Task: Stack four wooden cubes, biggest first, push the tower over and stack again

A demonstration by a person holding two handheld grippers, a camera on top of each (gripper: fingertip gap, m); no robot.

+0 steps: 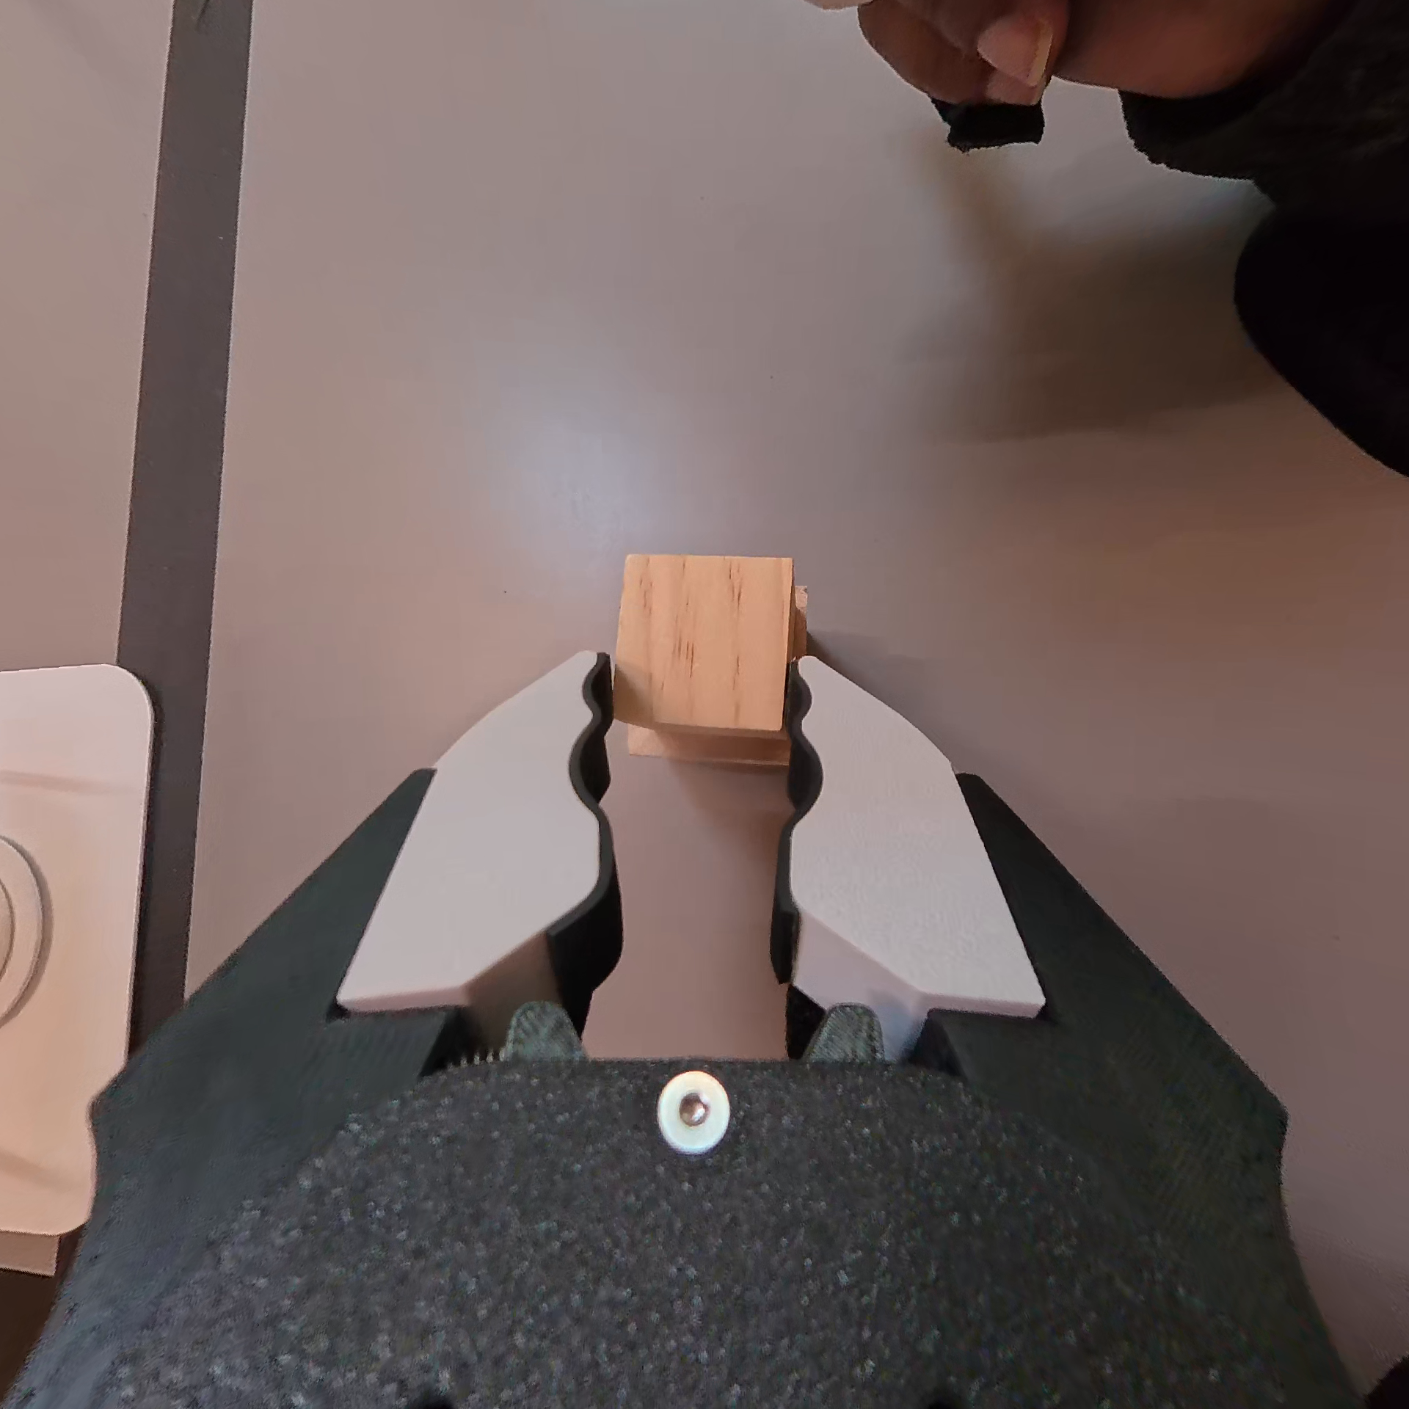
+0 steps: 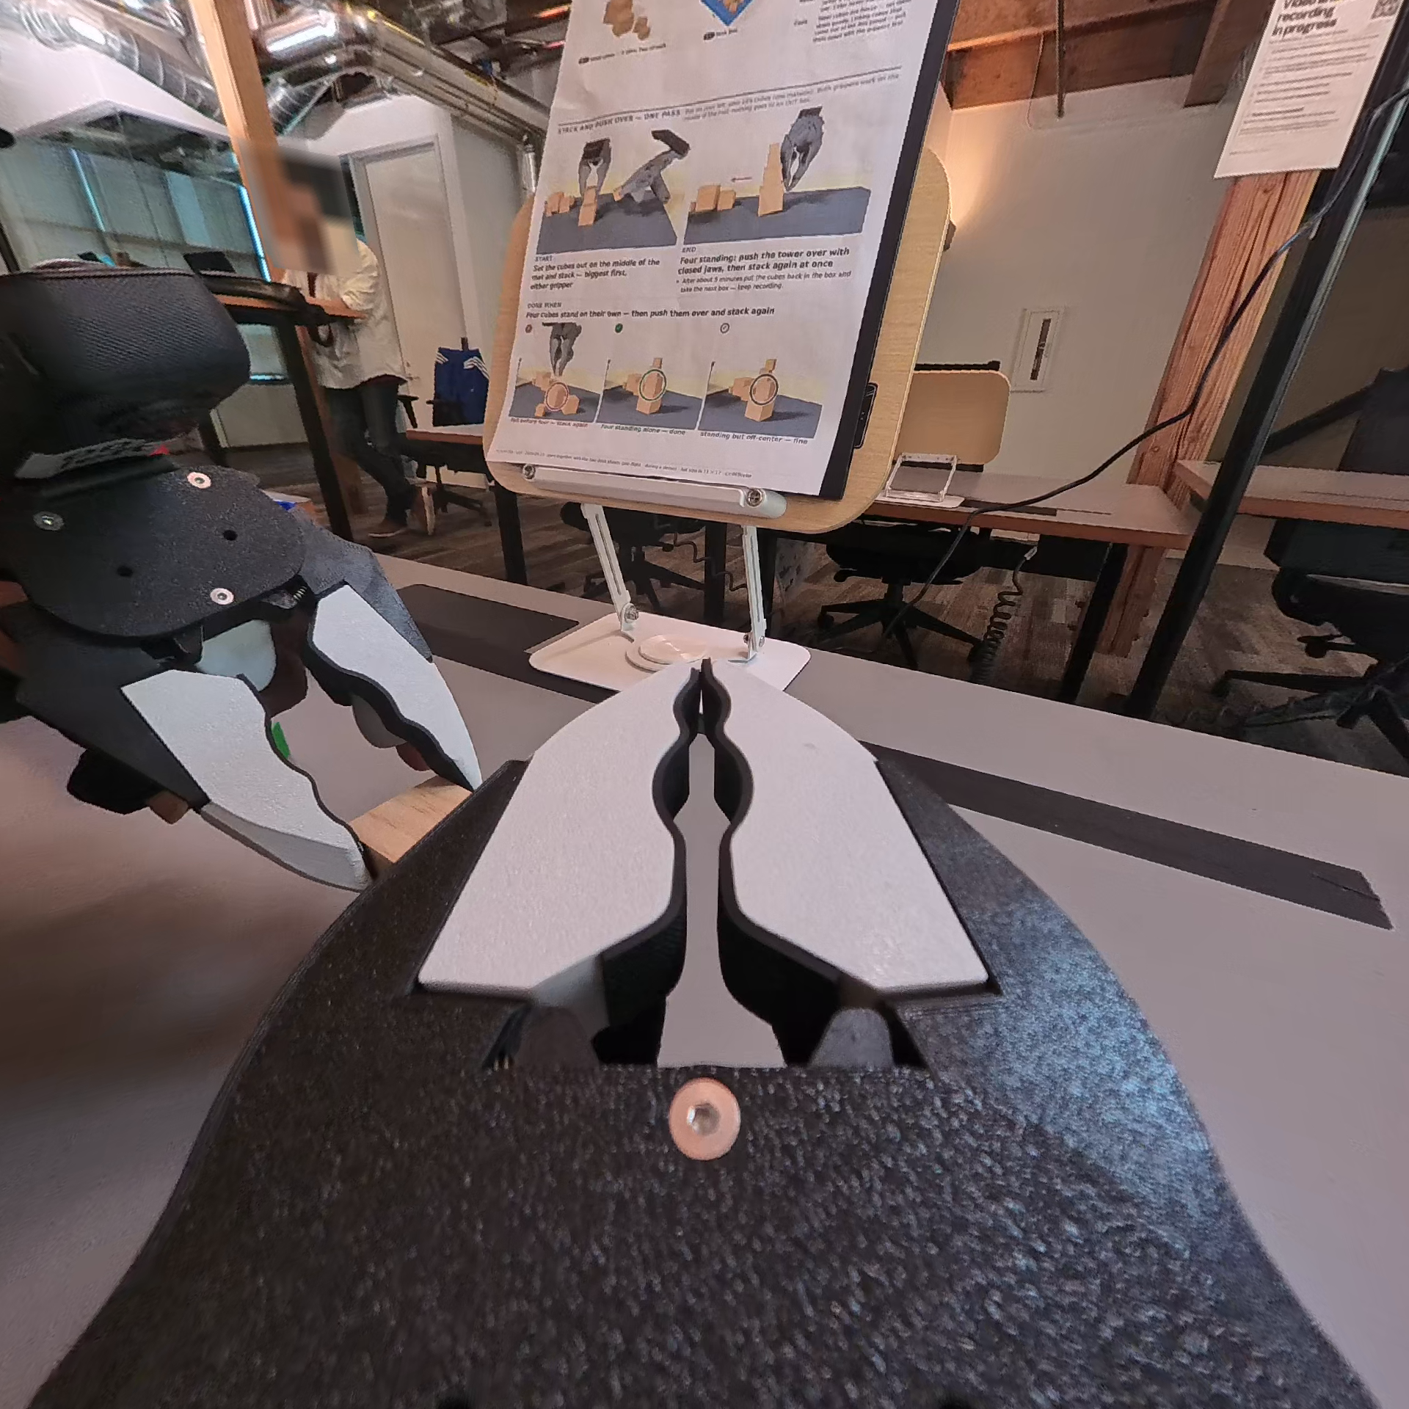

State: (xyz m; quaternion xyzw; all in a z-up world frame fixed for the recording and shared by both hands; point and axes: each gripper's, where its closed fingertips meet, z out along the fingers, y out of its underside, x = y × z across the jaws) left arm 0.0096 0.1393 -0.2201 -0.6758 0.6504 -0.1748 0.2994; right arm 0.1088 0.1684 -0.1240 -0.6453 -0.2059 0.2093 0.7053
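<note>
- Wooden cube (image 1: 701, 640), pale and grained, sits between the left gripper (image 1: 701, 686)'s black wavy pads (image 1: 800, 717); both pads press its sides, jaws part-open to the cube's width.
- Under that cube lies another wooden block (image 1: 705, 751), edges slightly offset, on the grey table (image 1: 457, 381).
- Right of the cube, the right gripper (image 2: 703, 675) hovers with fingertips fully together, holding nothing.
- Beyond the cube stands a white document stand (image 2: 671, 648).

a wooden document stand (image 2: 907, 488) on a white base (image 2: 579, 648) holds a printed sheet (image 2: 724, 251) on the grey table (image 2: 1144, 953), with black tape strips (image 2: 1189, 846) across it, office chairs (image 2: 900, 564) and desks (image 2: 1144, 511) behind
</note>
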